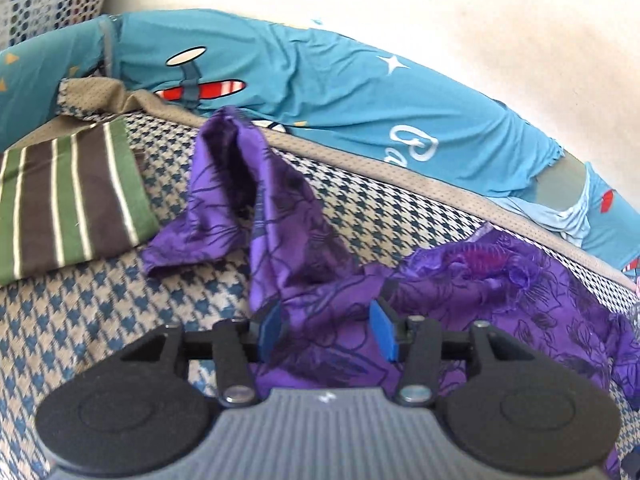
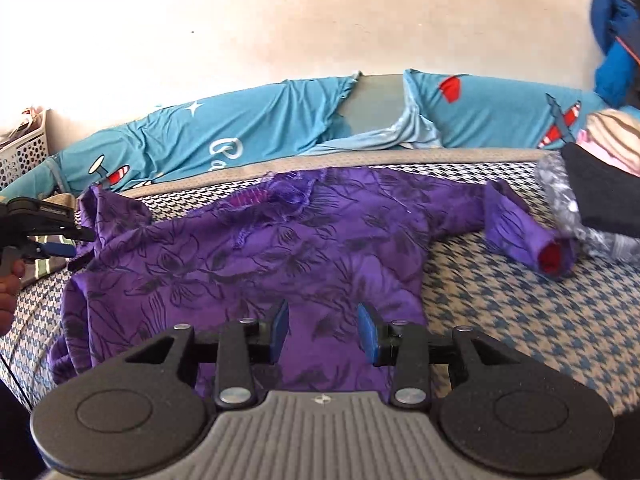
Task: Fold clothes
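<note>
A purple floral long-sleeved shirt (image 2: 256, 256) lies spread on the houndstooth bed cover (image 2: 520, 320), neck towards the wall. Its right sleeve (image 2: 524, 236) bends at the far right with a red cuff lining showing. My left gripper (image 1: 326, 328) is open with the shirt's left sleeve (image 1: 272, 208) bunched and raised between and ahead of its blue pads. It also shows in the right wrist view (image 2: 60, 240) at the shirt's left edge. My right gripper (image 2: 323, 330) is open, low over the shirt's lower hem.
A folded green and brown striped garment (image 1: 68, 200) lies left of the sleeve. Blue airplane-print bedding (image 1: 320, 88) runs along the white wall. A white laundry basket (image 1: 52, 4) stands far left. A dark cloth and silvery bundle (image 2: 592, 204) sit at the right; a blue jacket (image 2: 616, 40) hangs above.
</note>
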`<state>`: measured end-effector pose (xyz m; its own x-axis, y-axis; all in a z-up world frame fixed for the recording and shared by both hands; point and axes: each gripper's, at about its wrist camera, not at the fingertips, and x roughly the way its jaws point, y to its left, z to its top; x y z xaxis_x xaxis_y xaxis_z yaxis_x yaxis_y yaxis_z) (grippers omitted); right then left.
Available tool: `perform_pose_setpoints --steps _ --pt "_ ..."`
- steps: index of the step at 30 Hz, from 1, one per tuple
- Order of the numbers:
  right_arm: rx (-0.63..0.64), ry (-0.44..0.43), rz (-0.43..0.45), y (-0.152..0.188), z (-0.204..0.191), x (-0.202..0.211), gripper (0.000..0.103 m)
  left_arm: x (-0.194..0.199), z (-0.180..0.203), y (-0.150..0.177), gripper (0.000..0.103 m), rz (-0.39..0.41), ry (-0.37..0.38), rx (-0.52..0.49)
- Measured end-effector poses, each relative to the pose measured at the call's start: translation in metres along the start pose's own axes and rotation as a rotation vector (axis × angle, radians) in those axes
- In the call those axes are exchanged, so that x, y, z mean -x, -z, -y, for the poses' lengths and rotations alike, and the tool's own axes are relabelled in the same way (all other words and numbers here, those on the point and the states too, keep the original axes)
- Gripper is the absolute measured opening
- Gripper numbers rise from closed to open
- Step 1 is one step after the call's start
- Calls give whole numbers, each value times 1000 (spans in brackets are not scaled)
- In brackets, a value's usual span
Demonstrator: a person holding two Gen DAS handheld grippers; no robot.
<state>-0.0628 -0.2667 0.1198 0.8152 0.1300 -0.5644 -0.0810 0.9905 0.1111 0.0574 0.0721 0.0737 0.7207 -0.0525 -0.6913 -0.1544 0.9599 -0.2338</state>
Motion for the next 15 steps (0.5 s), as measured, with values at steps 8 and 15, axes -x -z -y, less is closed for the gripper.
perform_pose_setpoints --steps 8,15 --pt "39 -42 -17 -21 -8 -39 37 -24 21 -2 51 -27 23 -41" --pt "81 -71 4 -44 -17 -74 38 -41 36 -9 65 -21 37 -70"
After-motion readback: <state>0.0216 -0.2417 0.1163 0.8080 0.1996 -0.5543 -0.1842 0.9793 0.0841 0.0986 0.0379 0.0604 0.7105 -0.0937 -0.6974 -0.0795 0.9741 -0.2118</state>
